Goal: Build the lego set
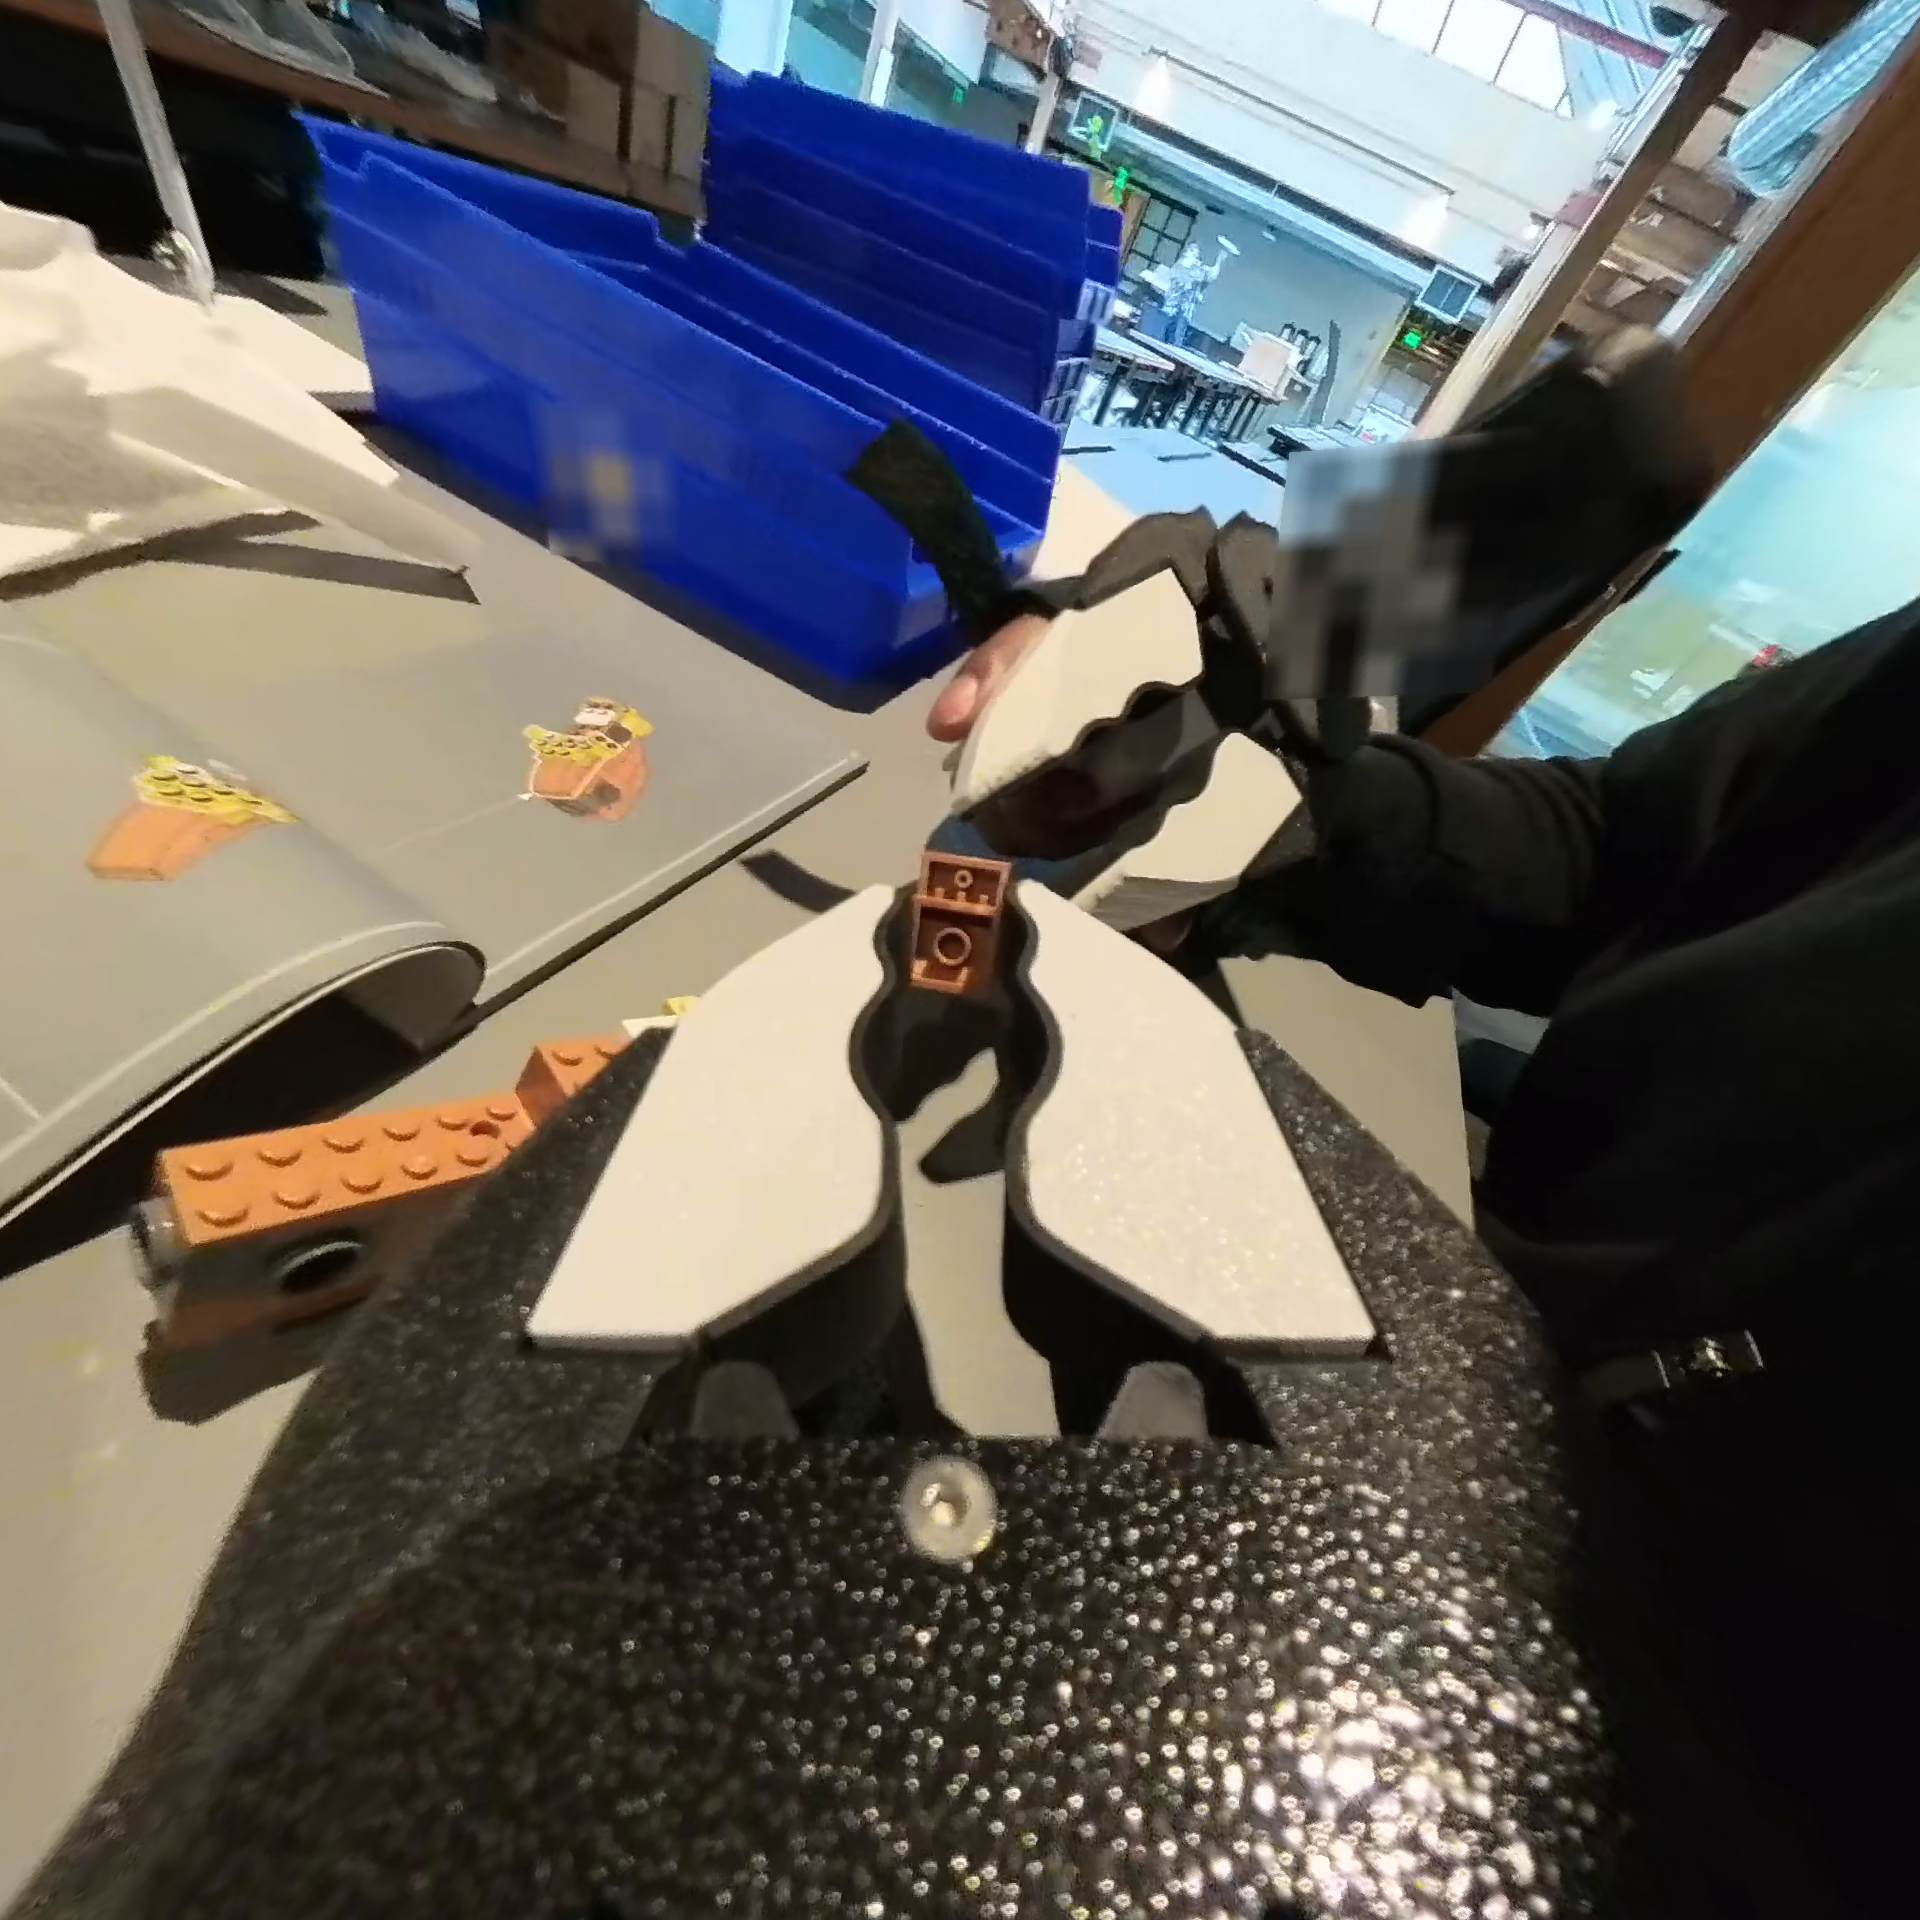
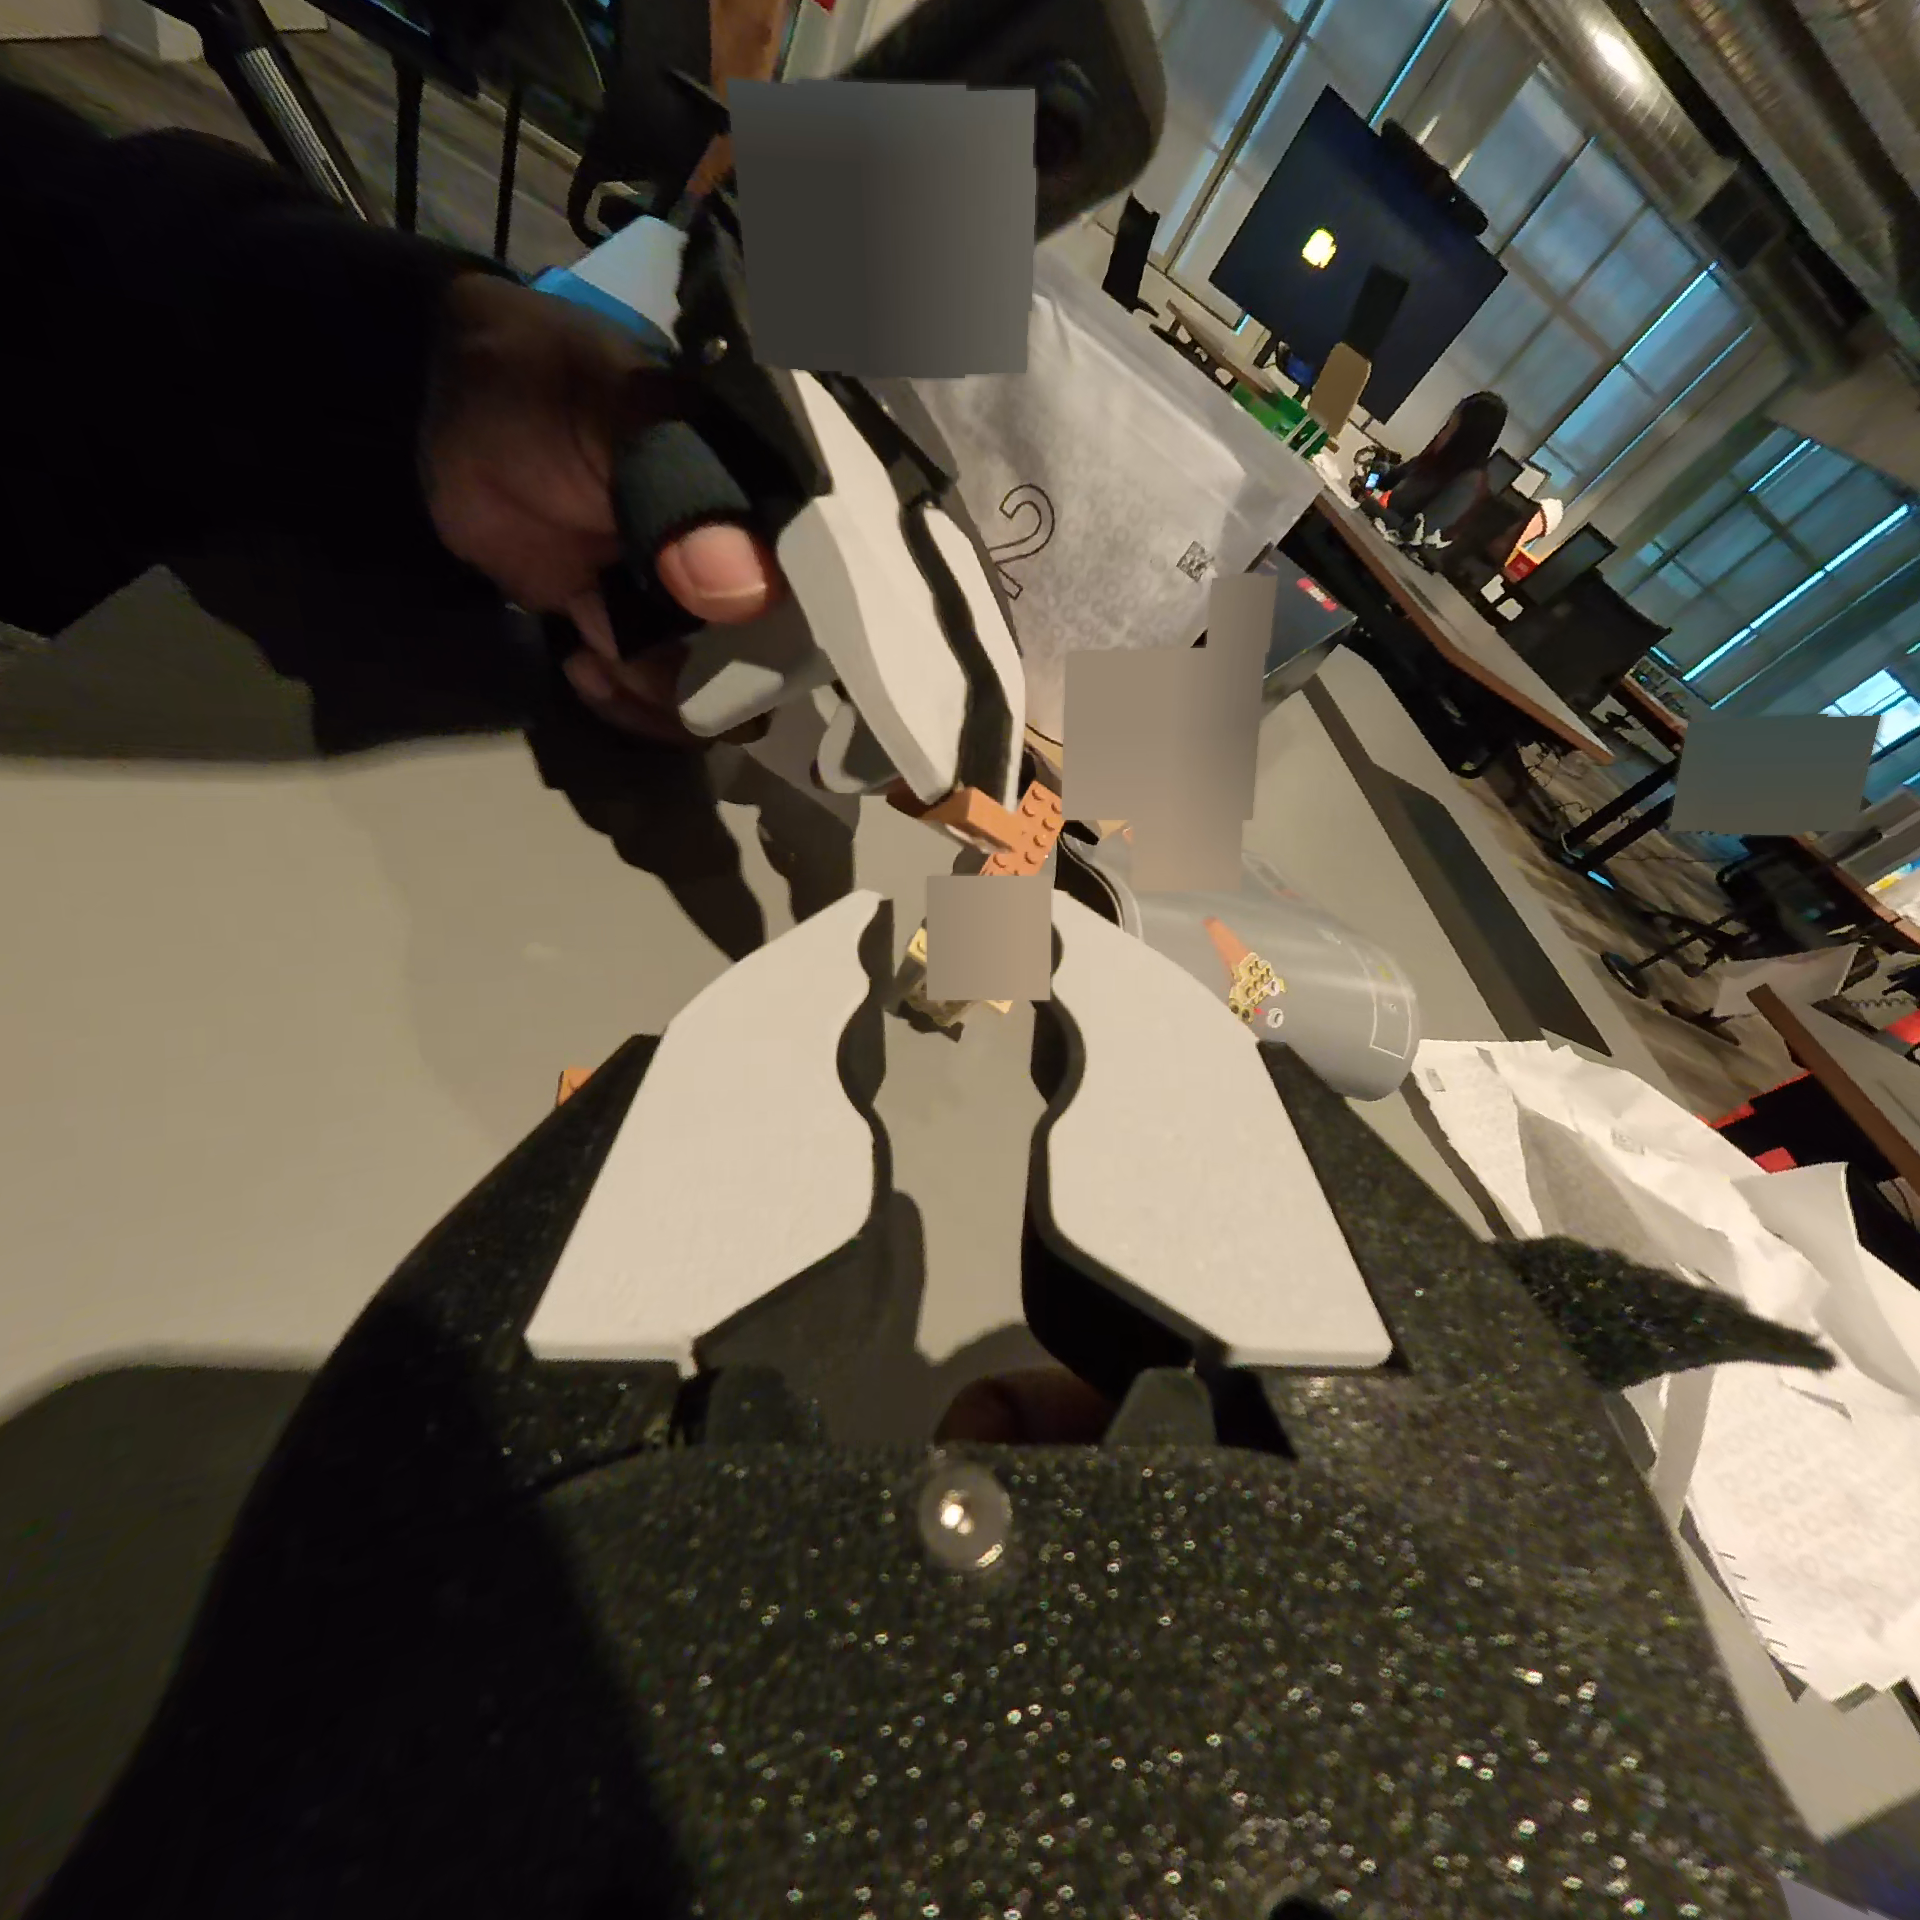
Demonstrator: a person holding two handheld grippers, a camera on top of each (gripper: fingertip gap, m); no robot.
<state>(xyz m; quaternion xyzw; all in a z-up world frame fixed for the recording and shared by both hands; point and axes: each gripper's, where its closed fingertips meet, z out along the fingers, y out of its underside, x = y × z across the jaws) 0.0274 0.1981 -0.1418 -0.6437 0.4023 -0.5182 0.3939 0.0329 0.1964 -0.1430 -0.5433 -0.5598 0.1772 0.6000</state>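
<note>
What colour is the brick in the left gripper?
Reddish brown brick, clearest in the left wrist view.

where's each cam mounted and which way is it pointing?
Left wrist view: on the left gripper, looking along its fingers at the small brown brick they pinch; beyond lie the instruction booklet, blue bins and the right gripper with sleeve.
Right wrist view: on the right gripper, facing the left gripper and hand.
Shared: both grippers, the booklet, the grey table.
</note>
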